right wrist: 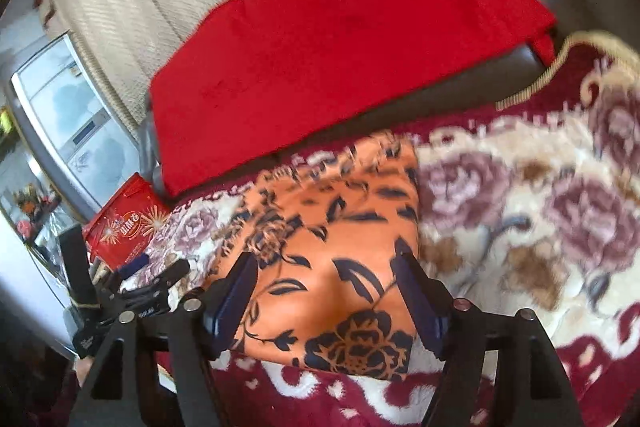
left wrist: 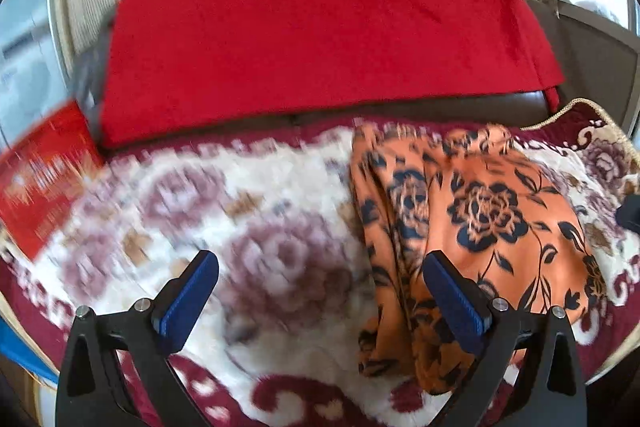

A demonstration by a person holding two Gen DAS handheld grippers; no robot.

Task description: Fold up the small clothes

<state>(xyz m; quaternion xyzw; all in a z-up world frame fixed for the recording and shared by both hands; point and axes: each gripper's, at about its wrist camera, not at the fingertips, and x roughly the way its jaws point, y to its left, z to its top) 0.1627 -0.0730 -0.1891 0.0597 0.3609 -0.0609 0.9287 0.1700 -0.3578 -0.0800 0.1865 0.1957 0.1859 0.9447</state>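
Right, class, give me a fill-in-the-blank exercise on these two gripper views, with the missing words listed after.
1. The garment being folded is ____ with dark flowers.
2. It lies on a flowered blanket, and behind it a plain ____ cloth covers the sofa back.
3. Both the left gripper and the right gripper have their jaws ____.
4. The blue pads hold ____.

Missing words: orange; red; open; nothing

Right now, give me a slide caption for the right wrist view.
Open right gripper poised over the orange floral garment lying on a rose-patterned blanket.
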